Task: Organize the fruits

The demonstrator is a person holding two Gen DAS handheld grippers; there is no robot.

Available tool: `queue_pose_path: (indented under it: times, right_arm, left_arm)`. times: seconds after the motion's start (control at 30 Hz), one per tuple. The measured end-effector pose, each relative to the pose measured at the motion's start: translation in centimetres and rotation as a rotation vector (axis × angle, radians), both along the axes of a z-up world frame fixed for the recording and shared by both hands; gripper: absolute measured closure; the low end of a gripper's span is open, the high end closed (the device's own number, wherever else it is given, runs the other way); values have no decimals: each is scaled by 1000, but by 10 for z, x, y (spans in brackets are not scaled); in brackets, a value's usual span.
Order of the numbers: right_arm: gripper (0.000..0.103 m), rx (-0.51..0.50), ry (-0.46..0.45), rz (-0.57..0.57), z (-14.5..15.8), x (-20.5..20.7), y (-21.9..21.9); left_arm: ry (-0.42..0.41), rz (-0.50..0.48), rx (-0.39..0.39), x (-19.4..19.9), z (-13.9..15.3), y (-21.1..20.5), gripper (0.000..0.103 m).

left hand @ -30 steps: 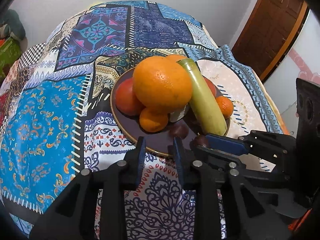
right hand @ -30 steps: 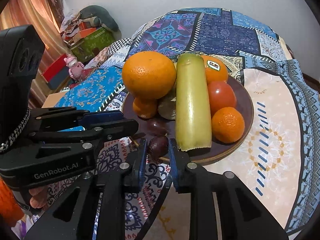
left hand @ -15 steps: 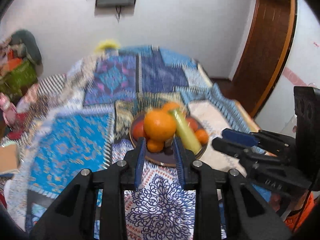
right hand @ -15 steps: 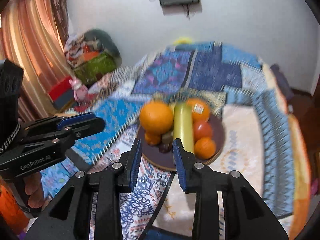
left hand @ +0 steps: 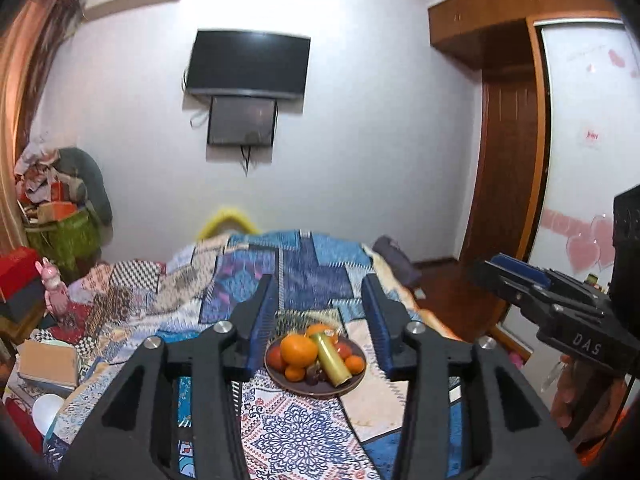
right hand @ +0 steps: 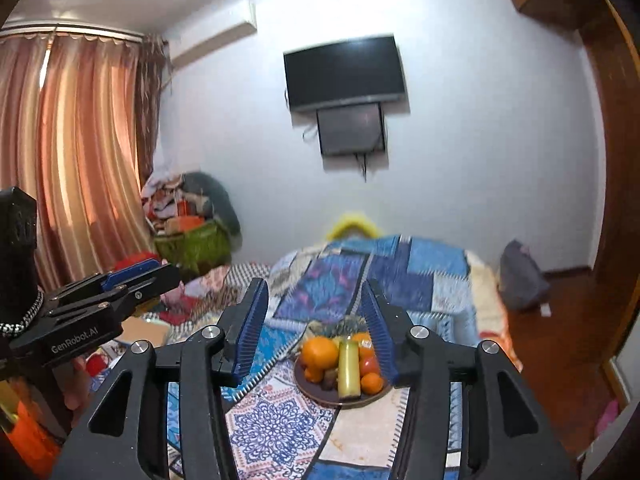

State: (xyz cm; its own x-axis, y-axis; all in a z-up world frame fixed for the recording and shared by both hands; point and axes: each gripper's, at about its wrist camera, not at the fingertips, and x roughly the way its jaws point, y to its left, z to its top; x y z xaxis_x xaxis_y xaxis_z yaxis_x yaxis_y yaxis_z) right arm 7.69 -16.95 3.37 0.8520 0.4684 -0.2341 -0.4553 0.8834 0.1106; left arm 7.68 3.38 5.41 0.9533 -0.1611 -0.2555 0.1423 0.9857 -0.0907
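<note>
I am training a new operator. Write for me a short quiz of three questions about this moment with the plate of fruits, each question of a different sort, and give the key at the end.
1. True or false: the left gripper holds a fruit between its fingers.
2. Multiple choice: what lies lengthwise across the brown plate, to the right of the big orange?
A. a knife
B. a long yellow-green stalk
C. a spoon
3. Fill in: the plate rests on a patterned ____, and the right gripper is ____.

Key
1. False: both jaws stand wide apart with nothing between them.
2. B
3. bedcover; open
</note>
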Motion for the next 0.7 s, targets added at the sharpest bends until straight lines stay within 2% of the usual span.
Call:
queue_pose_path:
  times: [0.03,0.1,0.17,0.27,0.33,0.43,0.6,0.7]
  right_arm:
    - [54,2,-15,-7,3,-7,-1]
    - [46,5,-32,-12,6,-14,-2]
    - [33,4,-50,-27,7,-22,-3]
    - [19,-4,-67,-53,6,-25,-1]
    - [14,-6,-71,-68,5,-25,-3]
    - [2,-13,-77,-89,4,-28,-3]
    - [0,-11,-79,-109,2,-36,-6]
    - [0,-16,-81,-116,-1,-40,-7]
  left_arm:
    - [-13,7,2,-6,3,-1,55]
    - [-45,25,11,-21,9,-4,45]
    - [-63,35,15,-31,13,-7,38]
    - [-74,50,30,-43,14,-11,27]
    - [-78,59,34,-46,14,-12,15]
    - [-84,69,30,-51,12,-13,9]
    - [-83,74,35,-56,7,-16,3]
    - [-88,72,45,-57,6,-19,2]
